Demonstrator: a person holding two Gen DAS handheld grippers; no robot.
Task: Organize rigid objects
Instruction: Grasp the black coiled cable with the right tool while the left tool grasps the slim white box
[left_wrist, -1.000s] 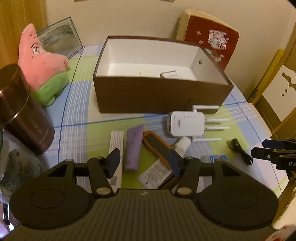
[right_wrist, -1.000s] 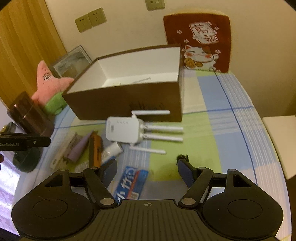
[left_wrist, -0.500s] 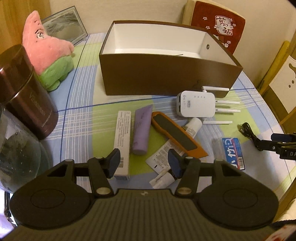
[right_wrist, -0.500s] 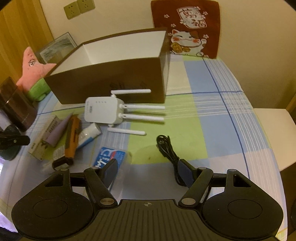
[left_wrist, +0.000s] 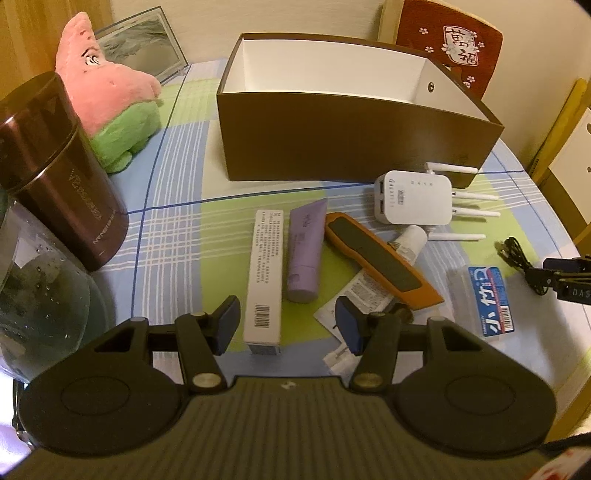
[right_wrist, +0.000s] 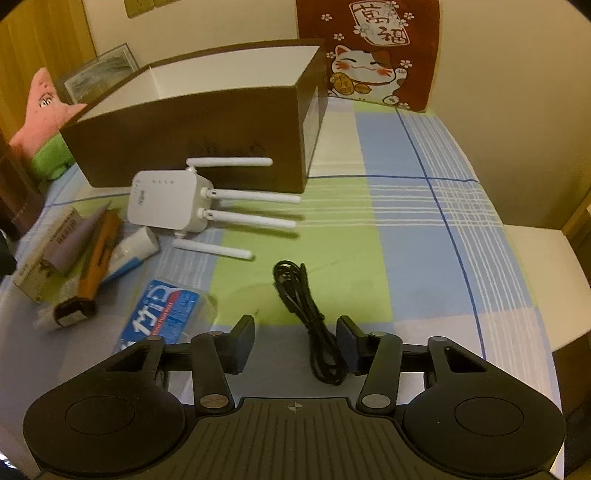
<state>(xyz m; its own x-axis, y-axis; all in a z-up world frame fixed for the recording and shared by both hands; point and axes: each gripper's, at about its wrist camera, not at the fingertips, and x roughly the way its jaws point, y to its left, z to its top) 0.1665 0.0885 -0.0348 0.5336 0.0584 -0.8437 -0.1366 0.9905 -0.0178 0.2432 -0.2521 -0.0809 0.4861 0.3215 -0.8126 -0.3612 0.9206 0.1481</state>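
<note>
A brown box (left_wrist: 351, 140) with a white inside stands at the back of the table; it also shows in the right wrist view (right_wrist: 192, 144). In front of it lie a white router (left_wrist: 413, 197), a long white carton (left_wrist: 265, 273), a purple tube (left_wrist: 304, 247), an orange tool (left_wrist: 376, 258), a small white tube (left_wrist: 410, 240), a blue-labelled pack (left_wrist: 489, 295) and a coiled black cable (right_wrist: 310, 317). My left gripper (left_wrist: 286, 326) is open, its jaws either side of the carton's near end. My right gripper (right_wrist: 297, 347) is open around the cable's near end.
A dark brown canister (left_wrist: 62, 173) and a glass vessel (left_wrist: 37, 302) stand at the left. A pink and green plush star (left_wrist: 110, 103) and a picture frame (left_wrist: 140, 48) sit behind them. A red cat cushion (right_wrist: 373, 51) leans on the wall. The table's right edge (right_wrist: 546, 332) is close.
Both grippers have come down and forward toward the table. The left now straddles the carton's end. The right now has the cable between its jaws.
</note>
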